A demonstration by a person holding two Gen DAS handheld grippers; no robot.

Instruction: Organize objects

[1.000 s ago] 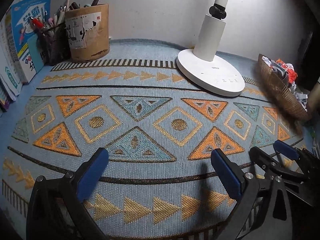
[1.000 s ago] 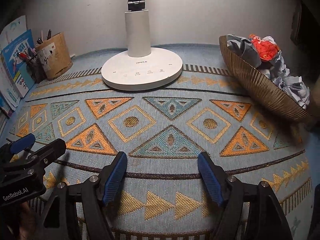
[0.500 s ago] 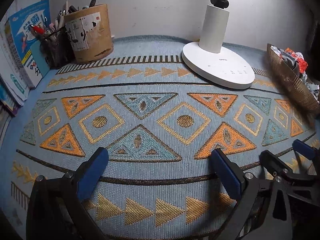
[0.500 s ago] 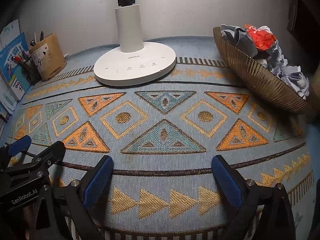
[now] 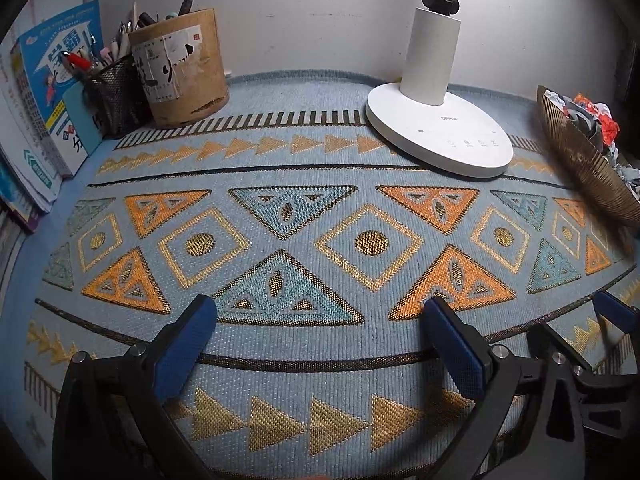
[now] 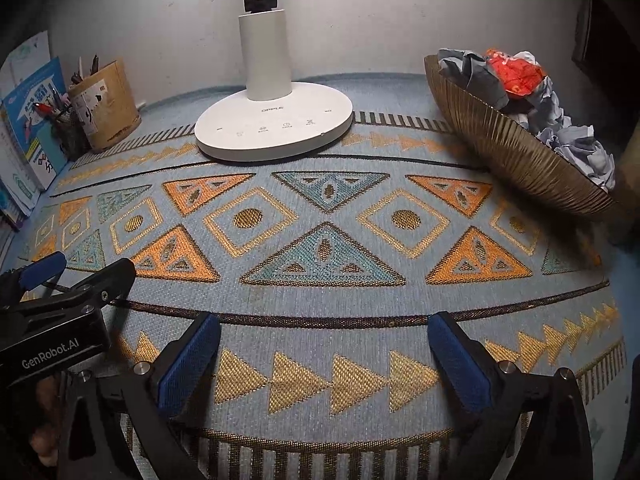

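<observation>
Both grippers hover over a patterned blue mat [image 5: 288, 176] [image 6: 320, 304]. My left gripper [image 5: 320, 336] stands open with nothing between its blue pads. My right gripper [image 6: 324, 352] is wide open too, with only mat between its fingers. Each gripper shows at the edge of the other's view: the right one [image 5: 600, 336] at the lower right, the left one [image 6: 60, 280] at the lower left. A ribbed brown bowl [image 6: 516, 160] [image 5: 588, 168] at the right holds crumpled paper [image 6: 520, 76], grey, blue and red. A round cardboard pen holder [image 5: 180, 68] [image 6: 106, 106] and a black mesh cup [image 5: 112, 96] with pens stand at the back left.
A white desk lamp [image 5: 436, 132] [image 6: 276, 128] stands on its round base at the back, against a pale wall. Books and booklets [image 5: 48, 92] [image 6: 32, 128] lean along the left edge. The mat's middle carries no objects.
The right gripper's jaws have spread from partly open to fully wide. The left view has tilted slightly, so the lamp and bowl sit further right and lower.
</observation>
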